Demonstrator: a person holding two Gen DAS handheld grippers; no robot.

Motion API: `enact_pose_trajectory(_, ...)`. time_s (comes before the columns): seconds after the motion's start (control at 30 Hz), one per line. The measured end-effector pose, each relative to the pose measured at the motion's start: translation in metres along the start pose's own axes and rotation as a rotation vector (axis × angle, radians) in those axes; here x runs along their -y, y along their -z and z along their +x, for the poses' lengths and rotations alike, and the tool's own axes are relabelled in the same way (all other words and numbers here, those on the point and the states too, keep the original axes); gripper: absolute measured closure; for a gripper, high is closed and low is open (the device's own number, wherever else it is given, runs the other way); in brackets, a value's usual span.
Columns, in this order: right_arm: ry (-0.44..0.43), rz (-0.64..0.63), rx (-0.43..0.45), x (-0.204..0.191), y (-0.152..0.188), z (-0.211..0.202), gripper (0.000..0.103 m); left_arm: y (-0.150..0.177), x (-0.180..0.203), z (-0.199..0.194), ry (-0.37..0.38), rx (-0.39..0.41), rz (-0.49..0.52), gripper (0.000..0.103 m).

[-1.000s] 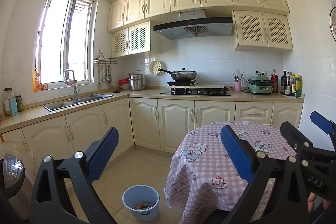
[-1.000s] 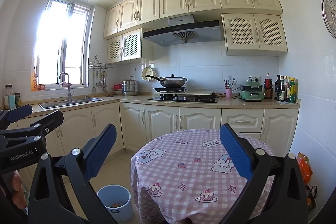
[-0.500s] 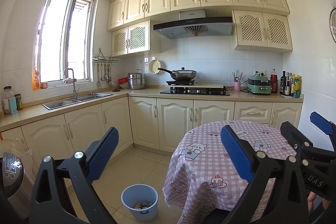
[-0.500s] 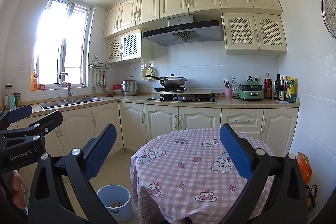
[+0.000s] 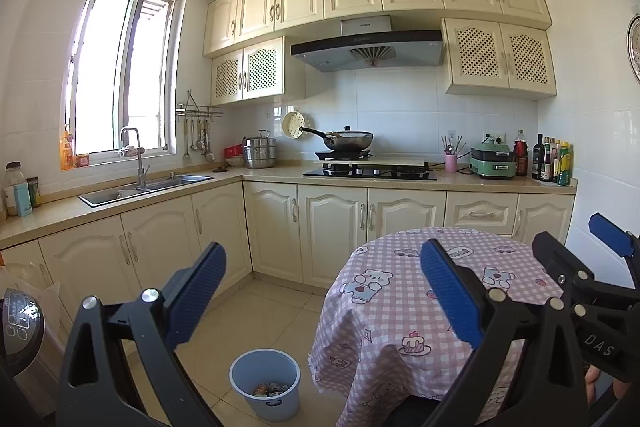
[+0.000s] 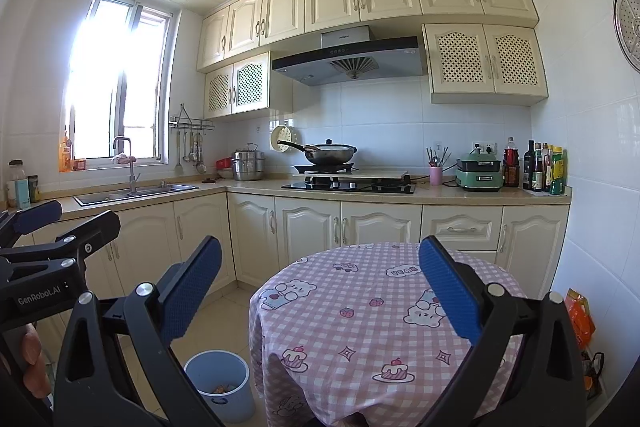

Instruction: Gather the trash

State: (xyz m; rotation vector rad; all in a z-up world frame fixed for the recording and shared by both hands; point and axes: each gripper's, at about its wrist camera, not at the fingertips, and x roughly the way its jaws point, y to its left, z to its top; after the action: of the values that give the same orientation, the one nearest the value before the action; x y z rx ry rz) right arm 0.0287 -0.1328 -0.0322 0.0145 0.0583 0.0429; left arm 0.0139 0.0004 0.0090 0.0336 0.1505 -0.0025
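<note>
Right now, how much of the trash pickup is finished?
Some looks done: the blue bin on the floor by the table already holds scraps, and the tablecloth shows no litter. Nothing is in hand: the left gripper and right gripper both stand open and empty. No more loose trash is visible.

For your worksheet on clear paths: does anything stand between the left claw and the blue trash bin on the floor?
Nothing visible does. The left claw is open and empty above bare floor tiles, and the bin stands below it, beside the draped table.
</note>
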Motion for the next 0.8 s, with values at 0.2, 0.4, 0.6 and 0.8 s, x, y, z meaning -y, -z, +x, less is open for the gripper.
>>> enact_pose_trajectory(0.2, 0.001, 0.0, 0.0, -0.0009, -0.0003, -0.0001, 0.008, 0.0001, -0.0002, 0.0002, 0.0, -0.002, 0.0, 0.007)
enact_pose_trajectory(0.4, 0.001, 0.0, -0.001, -0.0014, -0.0002, -0.0004, 0.008, 0.0008, -0.0008, 0.0003, -0.001, -0.003, -0.001, 0.007)
enact_pose_trajectory(0.6, -0.002, 0.002, -0.002, -0.0015, -0.0002, 0.0, 0.008, 0.0008, -0.0015, 0.0004, -0.001, -0.004, 0.0, 0.007)
enact_pose_trajectory(0.8, -0.008, 0.002, -0.005, -0.0001, -0.0004, 0.002, 0.008, 0.0005, -0.0011, 0.0003, 0.0, -0.003, -0.001, 0.007)
